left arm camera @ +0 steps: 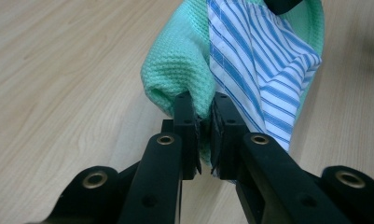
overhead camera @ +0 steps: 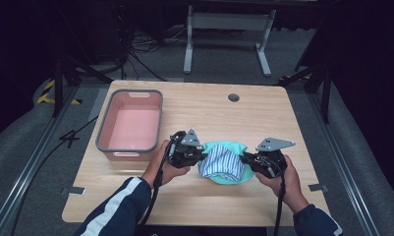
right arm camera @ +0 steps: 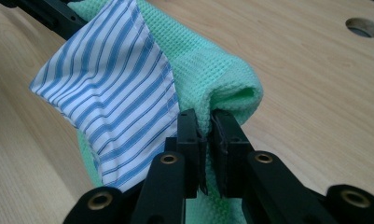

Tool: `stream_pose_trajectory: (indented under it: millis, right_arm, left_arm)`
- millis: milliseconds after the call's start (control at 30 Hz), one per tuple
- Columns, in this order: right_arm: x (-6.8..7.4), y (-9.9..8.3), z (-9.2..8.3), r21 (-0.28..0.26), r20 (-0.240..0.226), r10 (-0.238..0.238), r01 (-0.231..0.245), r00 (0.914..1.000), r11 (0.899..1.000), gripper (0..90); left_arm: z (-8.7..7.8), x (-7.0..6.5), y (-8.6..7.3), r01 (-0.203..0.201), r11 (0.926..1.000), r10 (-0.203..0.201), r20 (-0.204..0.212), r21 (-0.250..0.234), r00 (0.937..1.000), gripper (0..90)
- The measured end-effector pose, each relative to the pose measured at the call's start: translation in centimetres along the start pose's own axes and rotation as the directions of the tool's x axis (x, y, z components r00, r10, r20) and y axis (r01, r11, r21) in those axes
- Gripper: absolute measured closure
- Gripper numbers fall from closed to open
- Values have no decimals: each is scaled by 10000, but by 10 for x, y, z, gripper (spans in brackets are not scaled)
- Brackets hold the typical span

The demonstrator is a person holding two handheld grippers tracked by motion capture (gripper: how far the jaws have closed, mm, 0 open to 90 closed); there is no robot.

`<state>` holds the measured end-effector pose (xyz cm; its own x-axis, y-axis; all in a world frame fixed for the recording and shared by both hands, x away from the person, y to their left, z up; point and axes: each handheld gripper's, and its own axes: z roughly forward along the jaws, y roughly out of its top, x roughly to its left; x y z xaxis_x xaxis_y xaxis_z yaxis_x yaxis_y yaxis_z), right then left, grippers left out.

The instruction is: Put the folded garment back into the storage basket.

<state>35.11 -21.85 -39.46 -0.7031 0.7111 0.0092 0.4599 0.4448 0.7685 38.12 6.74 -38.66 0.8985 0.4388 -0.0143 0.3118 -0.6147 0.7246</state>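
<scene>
Two sleeved forearms are coming in over the tabletop's near edge, each hand holding a gripper. The left gripper [left arm camera: 204,109] is pinching one end of the green cloth [overhead camera: 223,164] and the right gripper [right arm camera: 204,122] is pinching the other, both clamped tight on it. The cloth (a striped piece [overhead camera: 223,161] is hanging with it) is sagging between them near the tabletop's middle. No writing is showing. A pink bin [overhead camera: 130,125] is sitting at the left edge; the right side is lying bare.

The pink basin [overhead camera: 130,127] blocks the left part of the surface [overhead camera: 263,118]. Bare wood lies open beyond the cloth bundle [overhead camera: 224,163] and to its right.
</scene>
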Motion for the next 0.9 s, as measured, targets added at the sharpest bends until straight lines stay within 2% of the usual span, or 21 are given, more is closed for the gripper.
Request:
stream_pose_trajectory:
  millis: [133, 300, 400, 633, 900]
  right_arm:
    - [-3, 13, -5, -183, 71, -111, 113, 9999, 9998, 824]
    - [-4, 31, -10, -399, 91, -273, 277, 9996, 9988, 824]
    - [-3, 40, -11, -499, 83, -427, 431, 9991, 9978, 824]
    - [2, 61, -7, -670, 58, -678, 681, 9977, 9954, 824]
    - [12, 83, 3, -800, -135, -886, 873, 9960, 9930, 824]
  left_arm:
    - [-9, 4, 9, -26, 9997, 24, -108, -244, 9999, 824]
    - [-22, 9, 17, -239, 9991, 222, -475, -344, 9986, 824]
    - [-31, 13, 20, -179, 9989, 150, -635, -443, 9979, 824]
    - [-47, 21, 22, -253, 9990, 210, -1074, -381, 9940, 824]
    - [-64, 34, 16, -14, 9990, -49, -1438, -439, 9896, 824]
